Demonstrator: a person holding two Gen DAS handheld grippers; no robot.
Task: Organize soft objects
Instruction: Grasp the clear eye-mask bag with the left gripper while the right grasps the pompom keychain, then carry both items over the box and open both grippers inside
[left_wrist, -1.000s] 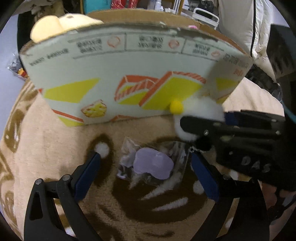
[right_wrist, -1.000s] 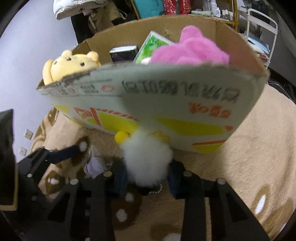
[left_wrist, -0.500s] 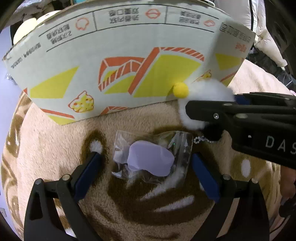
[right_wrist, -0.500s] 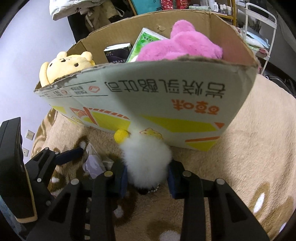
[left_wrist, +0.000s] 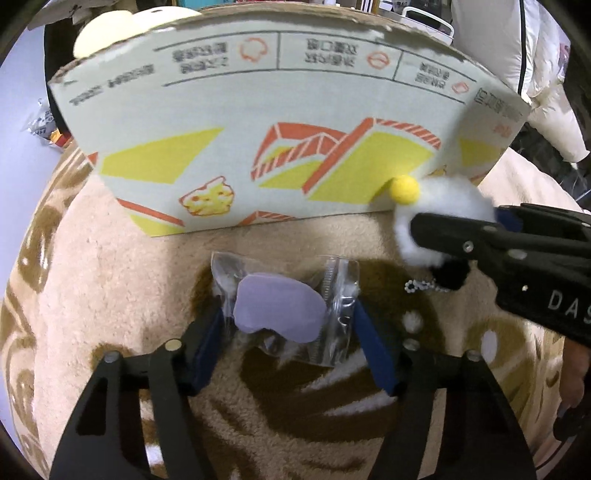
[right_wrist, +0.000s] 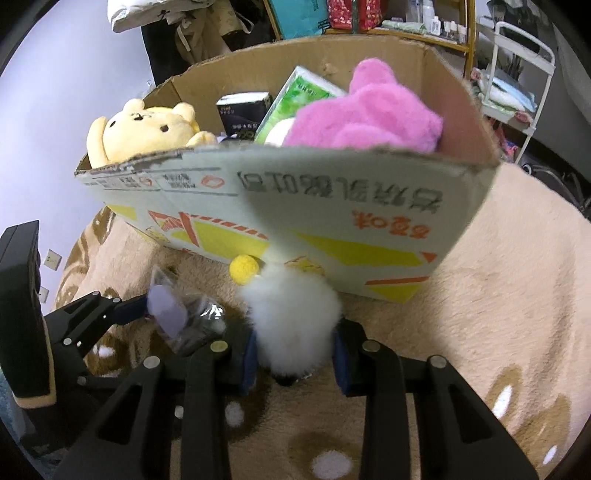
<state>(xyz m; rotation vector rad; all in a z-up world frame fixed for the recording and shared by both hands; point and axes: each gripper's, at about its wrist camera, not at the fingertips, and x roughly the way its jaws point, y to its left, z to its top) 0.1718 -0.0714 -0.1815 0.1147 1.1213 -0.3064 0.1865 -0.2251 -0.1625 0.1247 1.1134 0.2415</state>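
Closing on the clear packet with the lilac piece inside, your left gripper has both pads at its sides on the beige blanket — your right gripper clamps the white pompom just beside the cardboard box.

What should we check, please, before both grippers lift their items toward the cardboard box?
1. Right gripper shut on the white pompom: ok.
2. Left gripper jaws closing around the clear bag; firm grip: cannot tell.
3. Bag off the blanket: not ok.
4. Cardboard box open on top: ok.
5. Free space between the yellow bear and pink plush: cannot tell.
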